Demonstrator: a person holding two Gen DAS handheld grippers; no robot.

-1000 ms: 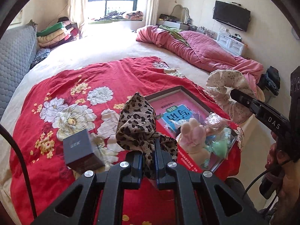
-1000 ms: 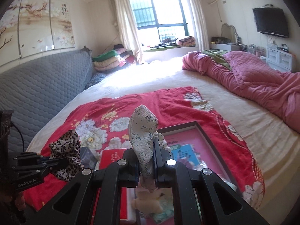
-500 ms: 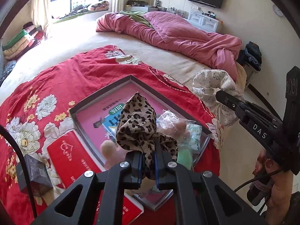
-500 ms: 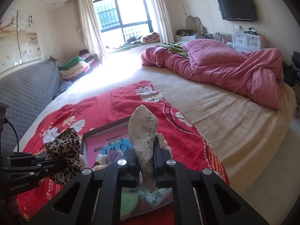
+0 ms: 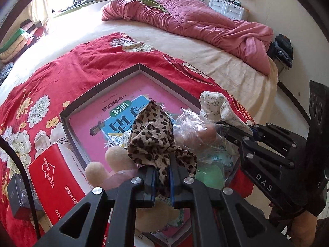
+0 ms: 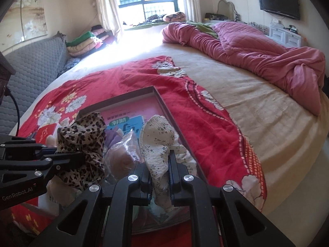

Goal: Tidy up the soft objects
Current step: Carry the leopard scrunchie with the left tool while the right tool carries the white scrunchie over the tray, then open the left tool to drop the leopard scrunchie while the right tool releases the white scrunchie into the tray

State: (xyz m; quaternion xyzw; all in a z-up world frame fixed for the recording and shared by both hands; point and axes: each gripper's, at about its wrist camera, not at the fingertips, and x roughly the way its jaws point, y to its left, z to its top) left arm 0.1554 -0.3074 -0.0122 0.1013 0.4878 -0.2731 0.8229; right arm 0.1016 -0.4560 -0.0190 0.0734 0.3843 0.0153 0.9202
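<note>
Two scrunchies are held above the dark-rimmed tray (image 5: 102,86): the leopard-print scrunchie (image 5: 156,135) is clamped by the left gripper (image 5: 160,182), while the white floral scrunchie (image 6: 158,144), toward 3 o'clock, is clamped by the right gripper (image 6: 159,183). Plush toys (image 5: 115,164) are seen below.
</note>
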